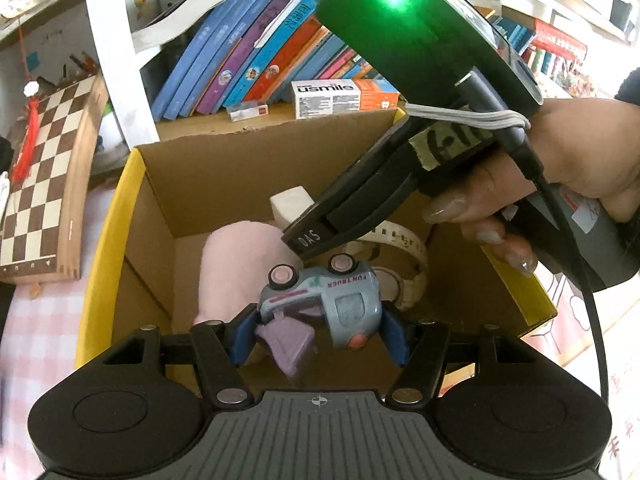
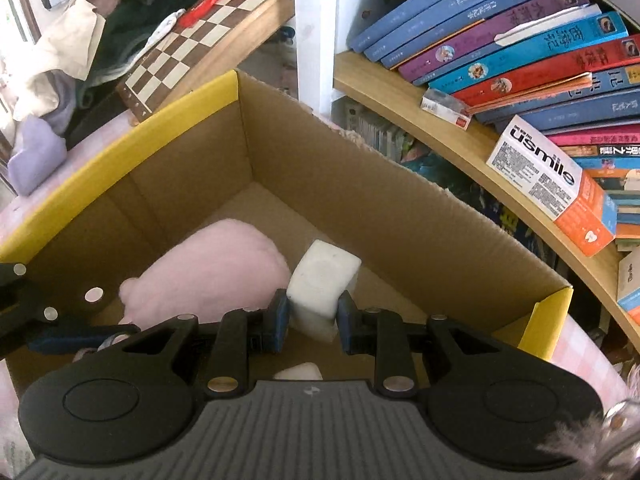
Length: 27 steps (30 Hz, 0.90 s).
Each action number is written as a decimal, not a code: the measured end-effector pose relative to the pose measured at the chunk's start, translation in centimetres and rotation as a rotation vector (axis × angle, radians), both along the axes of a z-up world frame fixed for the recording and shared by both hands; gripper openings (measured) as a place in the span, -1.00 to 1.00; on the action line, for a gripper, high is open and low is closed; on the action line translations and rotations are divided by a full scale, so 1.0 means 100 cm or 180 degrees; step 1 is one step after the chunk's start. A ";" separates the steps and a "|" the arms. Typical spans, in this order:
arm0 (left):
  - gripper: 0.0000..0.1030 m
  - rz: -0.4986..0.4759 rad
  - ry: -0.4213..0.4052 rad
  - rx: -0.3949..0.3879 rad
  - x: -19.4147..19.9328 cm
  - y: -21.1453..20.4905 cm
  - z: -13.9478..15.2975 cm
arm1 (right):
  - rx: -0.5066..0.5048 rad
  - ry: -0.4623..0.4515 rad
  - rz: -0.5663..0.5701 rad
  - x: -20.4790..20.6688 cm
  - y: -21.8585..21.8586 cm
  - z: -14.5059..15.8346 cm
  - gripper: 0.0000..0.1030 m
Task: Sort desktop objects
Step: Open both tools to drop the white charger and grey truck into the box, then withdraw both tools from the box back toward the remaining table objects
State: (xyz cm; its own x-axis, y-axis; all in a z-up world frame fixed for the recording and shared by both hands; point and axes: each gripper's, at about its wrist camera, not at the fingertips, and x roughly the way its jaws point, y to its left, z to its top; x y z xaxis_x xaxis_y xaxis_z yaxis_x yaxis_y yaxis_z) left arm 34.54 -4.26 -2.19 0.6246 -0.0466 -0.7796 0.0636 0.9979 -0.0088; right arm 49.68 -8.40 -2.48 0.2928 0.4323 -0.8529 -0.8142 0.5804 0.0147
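Toy truck (image 1: 324,304), pale blue with pink wheels, lettered "FUN TRUCK", lies on its side clamped in the left claw (image 1: 320,338) over the open cardboard box (image 1: 224,184); a lilac tipper bed hangs below it. Right claw (image 2: 312,318) is clamped on a white block (image 2: 320,280), low inside the same box. Its casing, marked "DAS", shows in the left view with a green light lit. On the box floor: pink plush (image 2: 212,268), a white strap (image 1: 404,240). Behind, on the bookshelf (image 2: 404,100), a "usmile" carton (image 2: 552,184) and leaning books (image 1: 248,48). Chessboard (image 1: 44,176) stands left of the box, on the desk's pink checked cloth (image 1: 44,320)
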 end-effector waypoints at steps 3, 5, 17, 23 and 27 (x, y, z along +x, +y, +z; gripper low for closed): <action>0.28 0.0029 -0.0006 0.0028 -0.002 -0.001 0.001 | -0.0049 0.0010 0.0015 -0.001 0.003 -0.001 -0.49; 0.30 0.0054 -0.0016 0.0056 -0.003 -0.003 0.002 | -0.0065 0.0011 0.0032 -0.001 0.004 -0.001 -0.49; 0.57 0.0244 -0.0155 0.0310 -0.020 0.001 0.019 | 0.0137 -0.0090 -0.0064 -0.006 -0.006 0.012 0.49; 0.58 0.0140 -0.0384 0.0525 -0.041 -0.001 0.035 | 0.0523 -0.0306 -0.0192 -0.025 -0.031 0.050 0.63; 0.58 0.0079 -0.0528 0.0621 -0.057 -0.001 0.044 | 0.0683 -0.0416 -0.0277 -0.045 -0.043 0.072 0.65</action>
